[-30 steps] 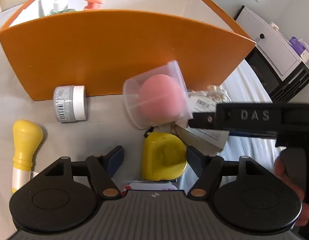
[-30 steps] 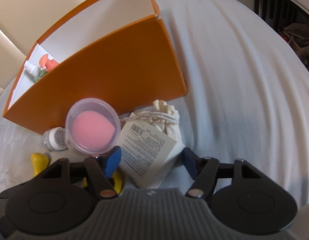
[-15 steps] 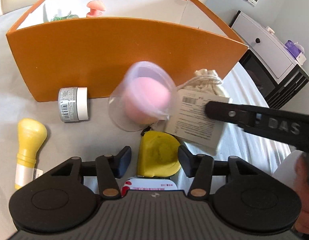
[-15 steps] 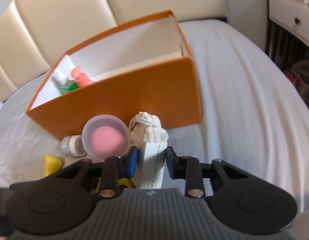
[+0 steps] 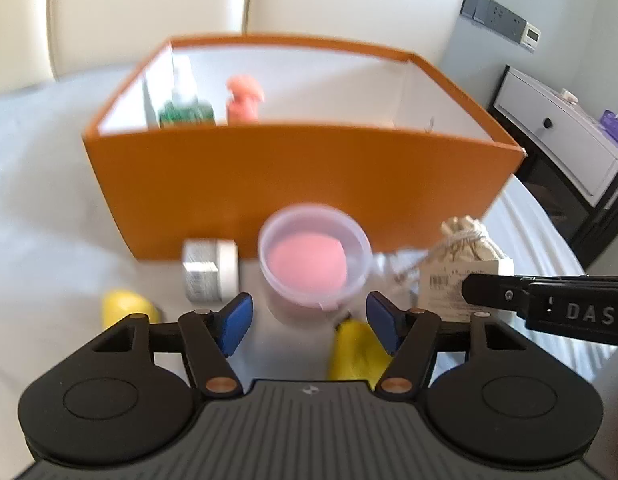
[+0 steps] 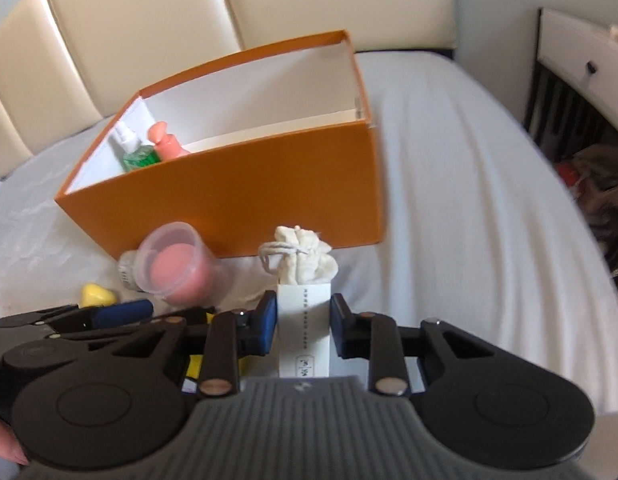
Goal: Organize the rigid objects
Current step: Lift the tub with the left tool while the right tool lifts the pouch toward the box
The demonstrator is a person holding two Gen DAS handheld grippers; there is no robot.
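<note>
Now we have the white card (image 6: 305,328) with its cloth pouch (image 6: 299,262) pinched upright in our right claw (image 6: 303,326). A second ago that claw stood wide above the card lying flat on the bed; half a second ago it had closed, and since then we have lifted the pair so the pouch sits at the level of the orange box's (image 6: 237,196) front wall, still on the near side of it. Our left claw (image 5: 309,318) is released, its blue pads apart and holding nothing, just behind the clear cup (image 5: 313,258) with the pink ball inside. That cup lay tipped on its side before; it now looks more upright from the left wrist, though the right wrist view shows it leaning, so we cannot be sure.

We judge the pickup done. What remains is carrying the pouch over the wall into the box, beside the green bottle (image 6: 139,156) and the pink item (image 6: 165,142) already there. The small jar (image 5: 211,272) and yellow things (image 5: 127,306) wait on the bed (image 6: 469,184).
</note>
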